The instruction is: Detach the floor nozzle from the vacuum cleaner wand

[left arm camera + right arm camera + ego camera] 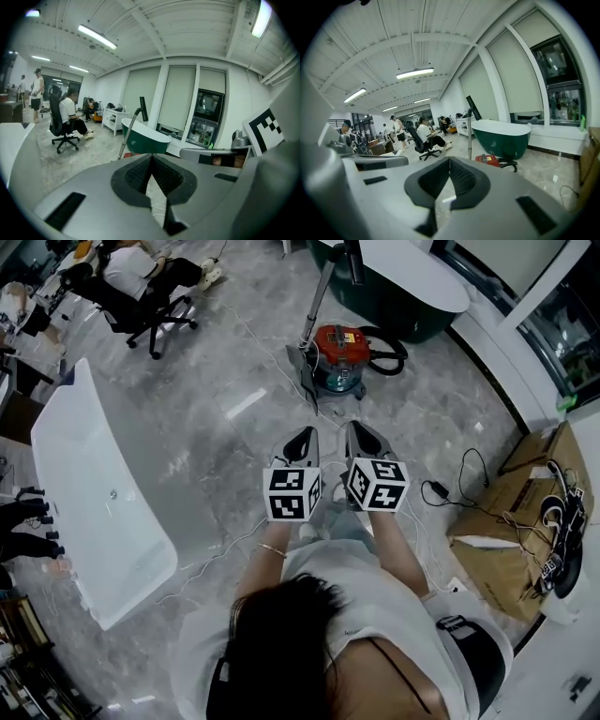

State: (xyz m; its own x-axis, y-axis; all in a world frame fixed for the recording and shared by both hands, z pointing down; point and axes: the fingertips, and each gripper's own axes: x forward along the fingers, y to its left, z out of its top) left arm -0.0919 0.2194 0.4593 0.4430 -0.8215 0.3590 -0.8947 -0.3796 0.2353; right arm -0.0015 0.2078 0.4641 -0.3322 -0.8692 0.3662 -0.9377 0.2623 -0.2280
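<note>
The red canister vacuum cleaner stands on the grey floor ahead of me. Its metal wand leans up from the grey floor nozzle just left of the canister. The black hose curls off to the right. My left gripper and right gripper are held side by side, well short of the vacuum. Both are shut and hold nothing. The right gripper view shows the canister and wand beyond the shut right gripper. The left gripper view shows the wand above the shut left gripper.
A dark green bathtub stands behind the vacuum. A white bathtub lies at the left. Cardboard boxes with cables sit at the right, and a black cable trails on the floor. A person sits on an office chair far left.
</note>
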